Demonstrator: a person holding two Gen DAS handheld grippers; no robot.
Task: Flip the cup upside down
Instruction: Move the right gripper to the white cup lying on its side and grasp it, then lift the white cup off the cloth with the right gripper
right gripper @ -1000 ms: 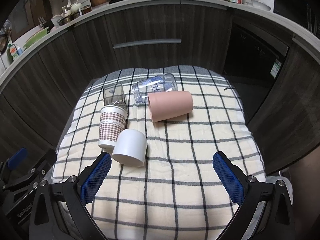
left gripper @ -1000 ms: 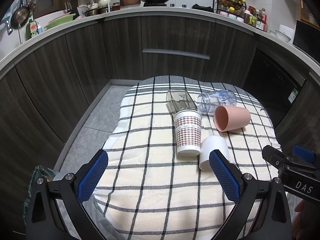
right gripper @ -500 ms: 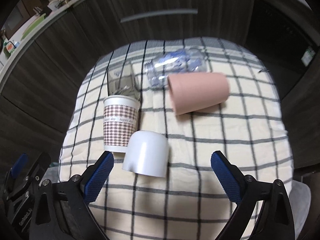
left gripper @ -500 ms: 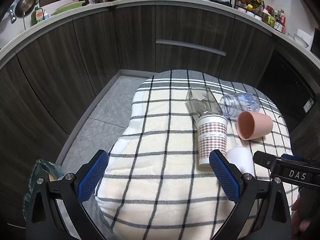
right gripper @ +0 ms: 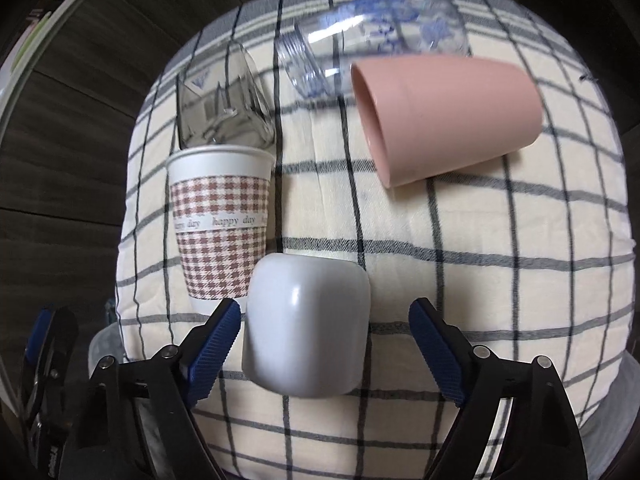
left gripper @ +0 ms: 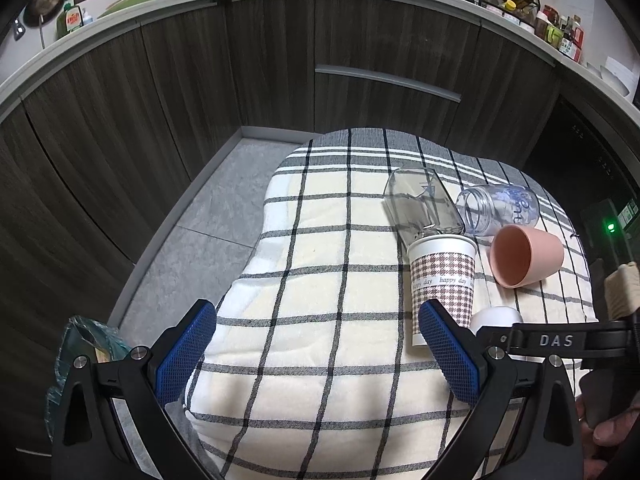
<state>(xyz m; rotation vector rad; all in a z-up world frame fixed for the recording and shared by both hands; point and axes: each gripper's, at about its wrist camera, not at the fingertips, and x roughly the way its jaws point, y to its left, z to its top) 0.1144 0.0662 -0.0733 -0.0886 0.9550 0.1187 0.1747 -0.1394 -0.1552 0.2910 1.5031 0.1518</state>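
A white cup point(right gripper: 306, 326) lies on its side on the checked cloth, base toward me, between the open fingers of my right gripper point(right gripper: 325, 328); the fingers stand apart from its sides. In the left wrist view only its top point(left gripper: 496, 316) shows behind the right gripper's body. A checked paper cup point(right gripper: 220, 232) stands upright beside it, also seen in the left wrist view point(left gripper: 442, 276). A pink cup point(right gripper: 444, 114) lies on its side farther back. My left gripper point(left gripper: 316, 348) is open and empty over the cloth's left part.
A clear square glass point(right gripper: 220, 108) and a clear jar with blue print point(right gripper: 372, 36) lie on their sides behind the cups. The checked cloth point(left gripper: 320, 264) covers a small table. Dark kitchen cabinets point(left gripper: 360, 60) stand beyond, with grey floor point(left gripper: 208, 232) at the left.
My right gripper has moved down and forward so the white cup now lies between its fingers. My left gripper has shifted left, away from the cups.
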